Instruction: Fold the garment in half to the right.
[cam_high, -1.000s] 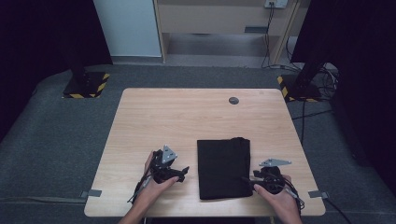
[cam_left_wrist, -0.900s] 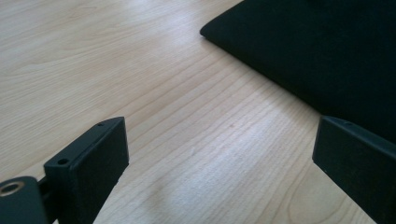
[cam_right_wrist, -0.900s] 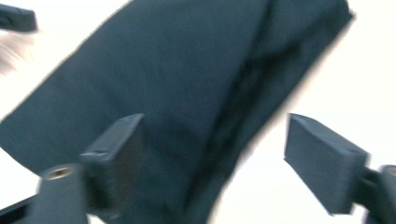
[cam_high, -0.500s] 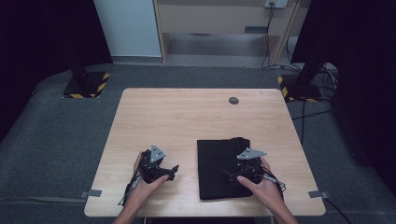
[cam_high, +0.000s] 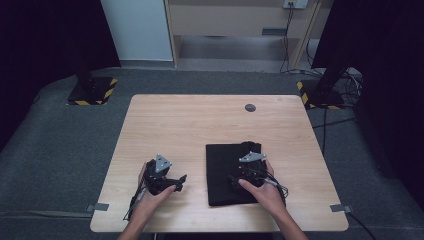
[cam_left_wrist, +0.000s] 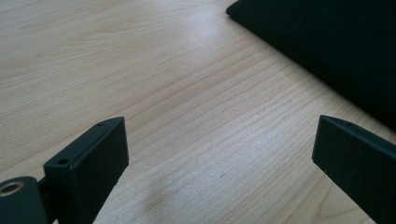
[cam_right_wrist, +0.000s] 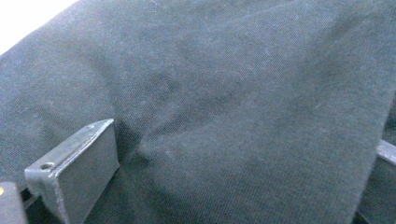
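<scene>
A folded black cloth (cam_high: 222, 165) lies on the wooden table (cam_high: 200, 125), right of centre near the front edge. My right gripper (cam_high: 233, 179) rests on top of it and points left; its jaws have just been opening and now stand wide, with cloth (cam_right_wrist: 224, 70) lying flat under and between them. One of its fingers (cam_right_wrist: 79, 172) dents the fabric into a small crease. My left gripper (cam_high: 177, 181) is open over bare wood, a short way left of the cloth. In the left gripper view the cloth's edge (cam_left_wrist: 327, 42) is ahead and to the right of the open gripper (cam_left_wrist: 219, 154).
A small dark round disc (cam_high: 250, 107) sits near the table's far edge. Two stand bases with yellow-black stripes (cam_high: 92, 92) (cam_high: 315, 95) flank the far corners on the grey floor. Cables (cam_high: 345, 85) trail at the right. Tape strips (cam_high: 100, 206) mark the front corners.
My right gripper has moved left from the cloth's right edge onto the cloth. The left gripper has drifted a little to the left, away from the cloth.
</scene>
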